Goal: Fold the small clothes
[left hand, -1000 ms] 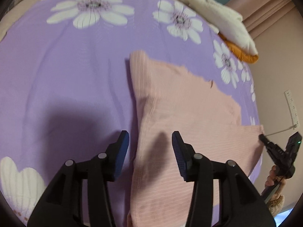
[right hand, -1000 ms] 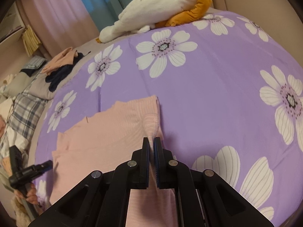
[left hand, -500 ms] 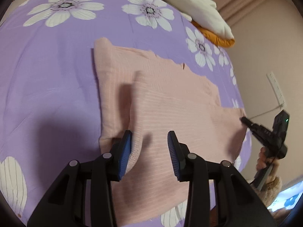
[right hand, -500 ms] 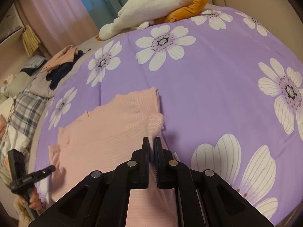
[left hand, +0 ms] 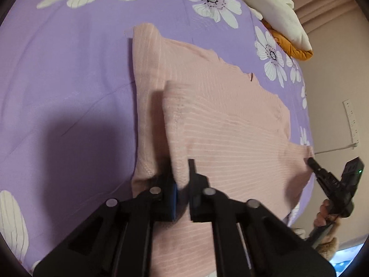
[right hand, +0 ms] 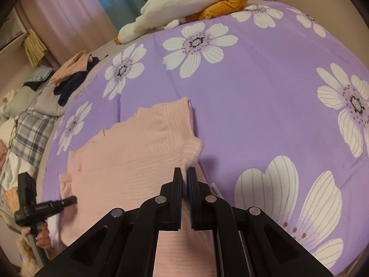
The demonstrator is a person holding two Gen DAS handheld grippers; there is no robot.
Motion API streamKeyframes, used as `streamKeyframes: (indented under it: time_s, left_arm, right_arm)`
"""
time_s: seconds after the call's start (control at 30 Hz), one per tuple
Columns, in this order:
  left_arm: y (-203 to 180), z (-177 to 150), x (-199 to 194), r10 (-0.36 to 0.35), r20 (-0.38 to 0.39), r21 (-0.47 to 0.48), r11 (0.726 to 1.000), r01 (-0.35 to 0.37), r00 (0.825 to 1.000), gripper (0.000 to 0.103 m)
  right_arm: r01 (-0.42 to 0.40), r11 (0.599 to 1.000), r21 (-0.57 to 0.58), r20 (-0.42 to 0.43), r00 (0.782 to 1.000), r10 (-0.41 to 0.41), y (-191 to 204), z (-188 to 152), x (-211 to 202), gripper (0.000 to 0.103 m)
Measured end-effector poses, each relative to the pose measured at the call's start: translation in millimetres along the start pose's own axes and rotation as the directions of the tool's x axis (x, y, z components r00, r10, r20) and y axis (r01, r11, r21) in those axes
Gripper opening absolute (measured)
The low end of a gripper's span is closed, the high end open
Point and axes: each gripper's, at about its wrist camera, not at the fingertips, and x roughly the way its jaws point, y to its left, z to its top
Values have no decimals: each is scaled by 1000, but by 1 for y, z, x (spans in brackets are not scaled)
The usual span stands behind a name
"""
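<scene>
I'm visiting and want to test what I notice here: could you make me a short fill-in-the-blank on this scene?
1. The pink garment lies on a bedspread whose ground colour is ____.
2. The bedspread is printed with white ____.
3. The right gripper is shut on the ____ garment.
4. The plush toy near the bed's far edge is orange and ____.

Missing words: purple; flowers; pink; white

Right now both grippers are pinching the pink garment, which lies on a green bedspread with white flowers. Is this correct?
Not quite: the bedspread is purple, not green, as the right wrist view shows. The left gripper and the right gripper both pinch the pink garment.
</scene>
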Motion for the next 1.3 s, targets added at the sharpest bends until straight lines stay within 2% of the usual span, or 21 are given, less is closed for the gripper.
streamKeyframes:
  time_s: [0.07, 0.23, 0.33, 0.43, 0.57, 0.67, 0.93, 1.17, 1.3]
  left_arm:
    - [-4, -3, -9, 1, 31, -5, 1000, -1, 1000, 5]
    - [-16, 3, -36, -58, 86, -5, 998, 58, 995, 5]
    - [-21, 8, -53, -56, 134, 2, 998, 56, 989, 5]
    - [-23, 14, -62, -101, 160, 3, 995, 102, 982, 5]
    - [-25, 18, -63, -71, 173, 16, 997, 69, 982, 4]
    - [-22, 22, -64, -83, 172, 4, 997, 83, 982, 4]
    - [-24, 47, -80, -89, 238, 12, 996, 89, 967, 4]
    - [-19, 77, -74, -66, 264, 5, 998, 67, 962, 4]
    - [-5, 90, -56, -17, 249, -28, 999, 25, 968, 5]
  right_arm:
    - [-6, 1000, -2, 4, 1000, 6, 2, 0, -2, 6]
    - [-50, 999, -1, 29, 998, 50, 7, 4, -16, 6]
    - [-56, 998, -21, 61, 997, 57, 14, 11, -27, 6]
    - [-66, 997, -44, 87, 994, 70, 22, 20, -33, 6]
    - [-72, 995, -74, 107, 991, 80, 33, 30, -35, 6]
    - [-94, 991, -95, 115, 988, 104, 41, 36, -37, 6]
    - [-90, 987, -132, 160, 981, 111, 56, 67, -36, 6]
    - [-70, 987, -145, 162, 982, 94, 61, 92, -14, 6]
    - [-52, 991, -127, 120, 990, 67, 57, 106, 16, 6]
